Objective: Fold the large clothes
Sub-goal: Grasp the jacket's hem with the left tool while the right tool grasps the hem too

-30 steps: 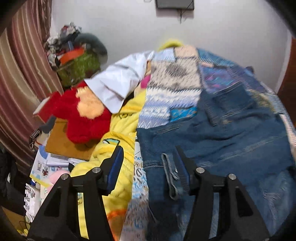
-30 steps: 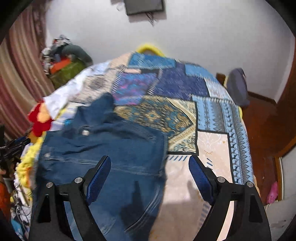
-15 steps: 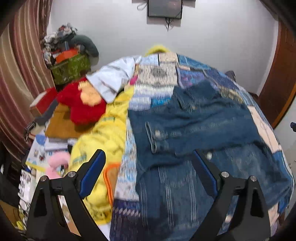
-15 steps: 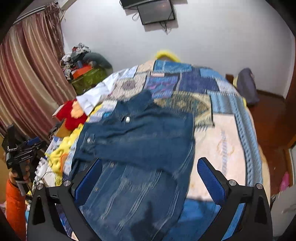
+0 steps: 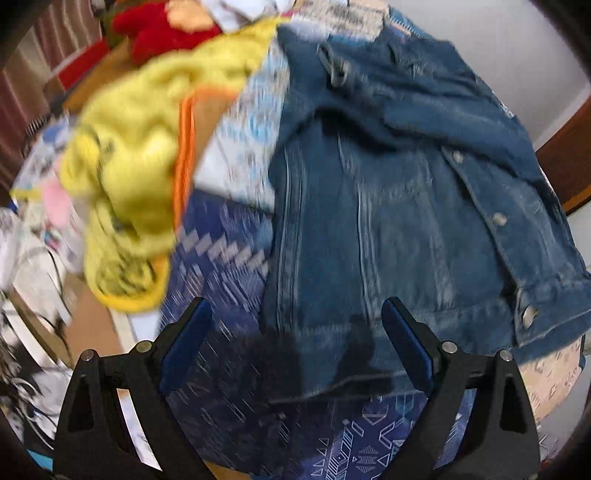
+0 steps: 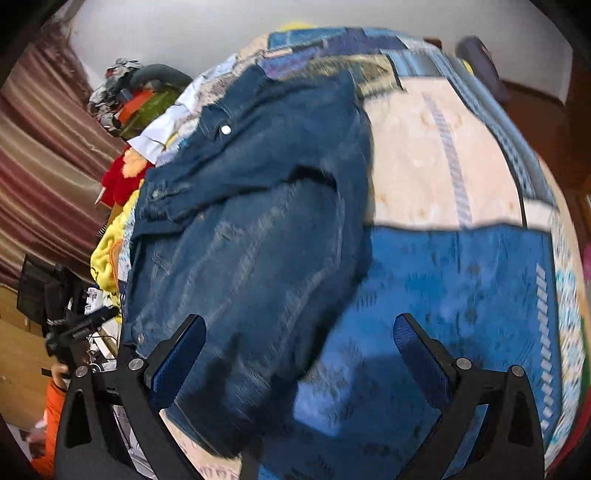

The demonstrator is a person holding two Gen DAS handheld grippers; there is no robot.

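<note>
— So where do we have the denim jacket (image 5: 388, 206) now?

— Spread flat on the patchwork quilt (image 5: 229, 266), sleeves folded across its chest. Our landmark is that jacket: the yellow fleece (image 5: 125, 158) is bunched just beside its one edge, and a red plush toy (image 5: 162, 26) lies beyond the fleece, further from the jacket.

— And our tongs?

— Our left gripper (image 5: 295, 343) hangs over the jacket's hem with its jaws spread wide and nothing held; the hem shows between the blue pads (image 5: 184, 343), untouched. Those jaws have just been opening. Our right gripper (image 6: 297, 356) is also wide open and empty, above the jacket's other lower corner (image 6: 236, 369), where denim meets a bright blue patch of quilt (image 6: 443, 295). Its jaws opened further too.

— Anything else near the jacket?

— From the right wrist view, striped curtains (image 6: 44, 155) hang past the jacket's far side, with a pile of clutter (image 6: 125, 92) near the collar end. Both views are smeared, so possibly those are snaps (image 5: 498, 219) along the jacket's sleeve; we can't be sure.
</note>
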